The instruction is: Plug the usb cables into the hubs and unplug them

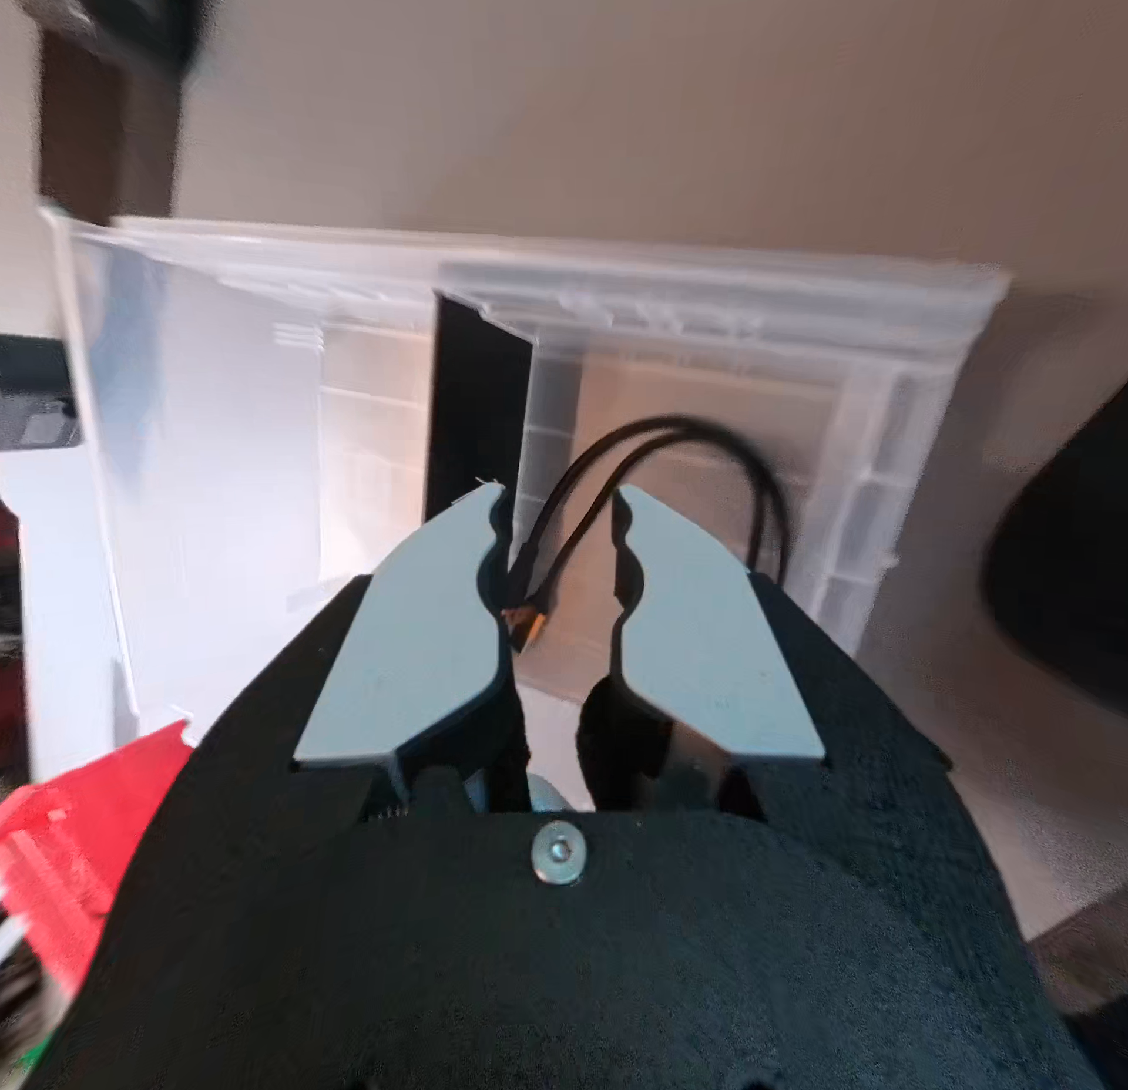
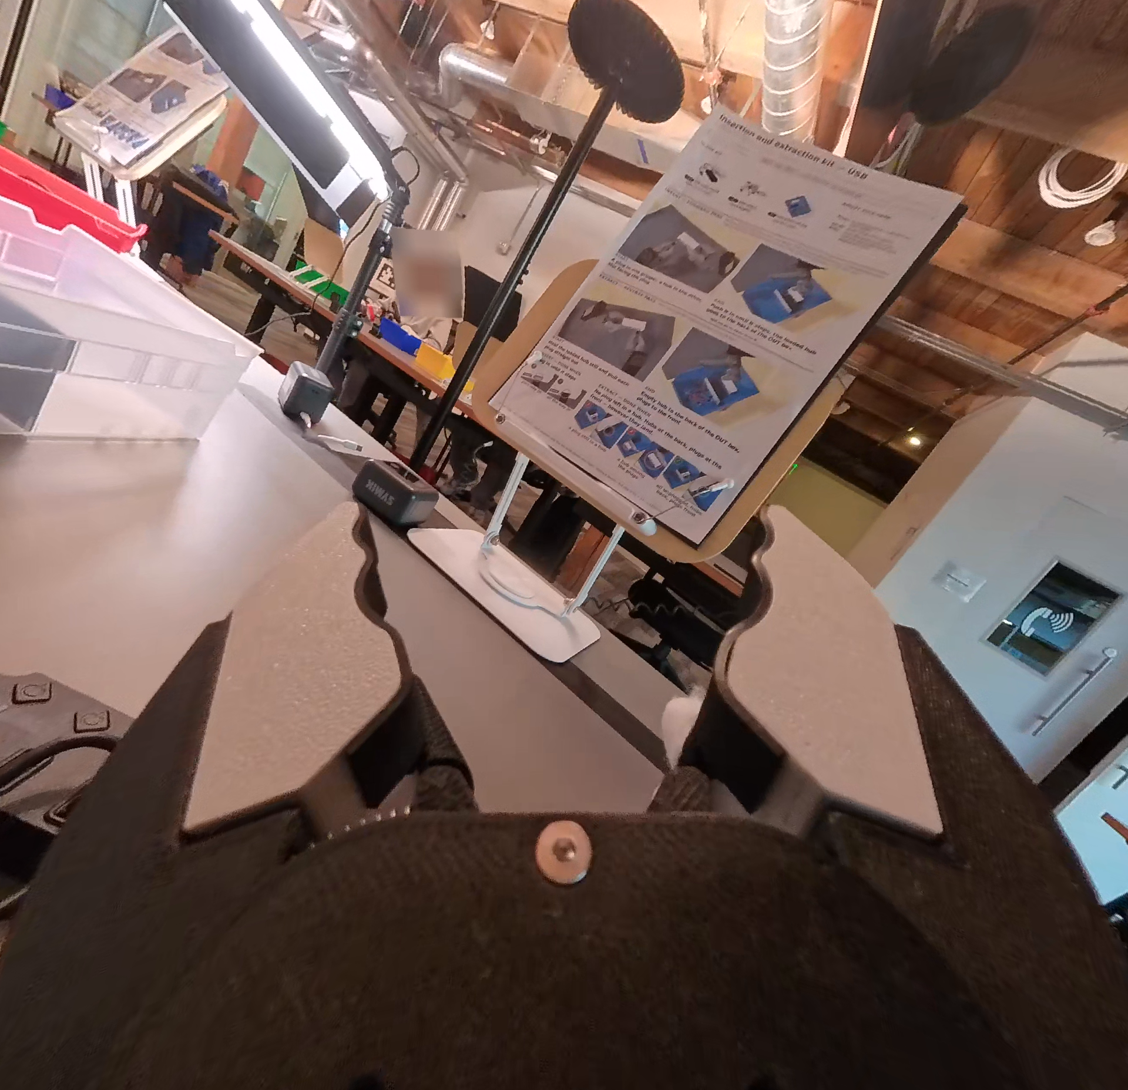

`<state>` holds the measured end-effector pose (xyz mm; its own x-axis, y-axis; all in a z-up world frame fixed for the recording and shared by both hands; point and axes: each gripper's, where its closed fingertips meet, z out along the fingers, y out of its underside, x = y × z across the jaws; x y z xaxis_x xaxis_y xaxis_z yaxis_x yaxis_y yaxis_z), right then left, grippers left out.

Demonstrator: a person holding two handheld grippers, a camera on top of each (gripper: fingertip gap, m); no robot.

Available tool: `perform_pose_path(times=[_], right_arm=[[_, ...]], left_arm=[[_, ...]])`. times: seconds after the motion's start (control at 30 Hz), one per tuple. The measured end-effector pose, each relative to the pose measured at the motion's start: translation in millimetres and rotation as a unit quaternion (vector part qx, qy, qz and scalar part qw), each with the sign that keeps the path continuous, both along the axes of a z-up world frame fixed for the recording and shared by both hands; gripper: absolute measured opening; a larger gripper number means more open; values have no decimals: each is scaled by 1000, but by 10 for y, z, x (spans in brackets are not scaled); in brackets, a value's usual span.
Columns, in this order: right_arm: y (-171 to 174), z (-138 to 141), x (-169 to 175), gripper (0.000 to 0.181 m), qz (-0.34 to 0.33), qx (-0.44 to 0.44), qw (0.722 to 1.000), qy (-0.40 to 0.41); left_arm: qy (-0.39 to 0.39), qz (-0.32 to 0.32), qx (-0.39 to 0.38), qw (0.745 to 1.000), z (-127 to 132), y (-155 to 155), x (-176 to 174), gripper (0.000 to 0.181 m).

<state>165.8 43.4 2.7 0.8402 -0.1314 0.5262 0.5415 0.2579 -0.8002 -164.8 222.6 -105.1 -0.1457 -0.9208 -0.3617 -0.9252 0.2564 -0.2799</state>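
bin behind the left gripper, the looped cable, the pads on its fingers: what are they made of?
Translucent ribbed bin: looks like frosted moulded plastic; light passes through the walls and ribs show. Thin black looped cable: likely rubber or PVC jacket, matte, bends in smooth arcs. Pale grey finger pads: flat, matte, probably rigid plastic or painted plate; blur leaves it open.

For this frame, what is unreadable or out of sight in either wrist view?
- Left wrist view: motion blur smears the clear plastic bin; whether the left hand-held gripper touches the black USB cable is unclear.
- Left wrist view: the cable's far end is hidden behind a gripper finger.
- Neither view shows a hub.
- Right wrist view: the right hand-held gripper is open, holding nothing.
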Motion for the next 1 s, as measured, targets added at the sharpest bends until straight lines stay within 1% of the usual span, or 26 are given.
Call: perform_pose_path(times=[0.07,0.13,0.2,0.27,0.3,0.33,0.4,0.47,0.57,0.63,0.7,0.77,0.83,0.9,0.93,0.97,1.0], right_arm=[[-12,14,2,114,2,5,1000,2],[-10,7,6,113,4,3,1000,5],[3,-16,2,112,7,-2,1000,7],[14,-34,-15,110,10,-7,1000,5],[16,-38,-26,110,11,-8,1000,3],[16,-36,-35,110,11,-7,1000,1],[11,-27,-44,110,10,-6,1000,-4],[12,-26,-39,109,9,-6,1000,-4],[23,-44,-27,108,6,-12,1000,-2],[23,-41,-31,108,9,-11,1000,0],[22,-36,-28,108,10,-9,1000,4],[21,-35,-18,108,10,-10,1000,8],[15,-26,-8,108,10,-7,1000,12],[12,-17,-8,108,12,-5,1000,18],[12,-17,-9,107,15,-5,1000,21],[16,-22,-12,107,17,-7,1000,25],[21,-30,-13,107,20,-9,999,28]], left_arm=[[67,-26,7,997,-230,75,-36,28],[108,-45,3,993,-385,117,-28,28],[142,-47,-2,989,-495,177,-48,29],[168,-39,8,985,-595,301,-77,28],[177,-39,-3,983,-673,314,-94,27],[181,-37,-14,983,-749,317,-101,13],[164,-40,-19,985,-758,333,-73,7],[158,-43,-25,986,-758,329,-76,6],[152,-28,-1,988,-708,379,-142,6],[136,-1,21,991,-553,423,-216,5],[104,28,39,993,-313,456,-277,5],[69,61,64,994,-6,505,-355,5],[13,91,91,992,360,538,-392,5],[-83,112,119,983,800,540,-353,5],[-146,120,136,972,1056,531,-304,5],[-223,125,159,954,1348,513,-240,5],[-307,129,183,925,1656,480,-177,6]])
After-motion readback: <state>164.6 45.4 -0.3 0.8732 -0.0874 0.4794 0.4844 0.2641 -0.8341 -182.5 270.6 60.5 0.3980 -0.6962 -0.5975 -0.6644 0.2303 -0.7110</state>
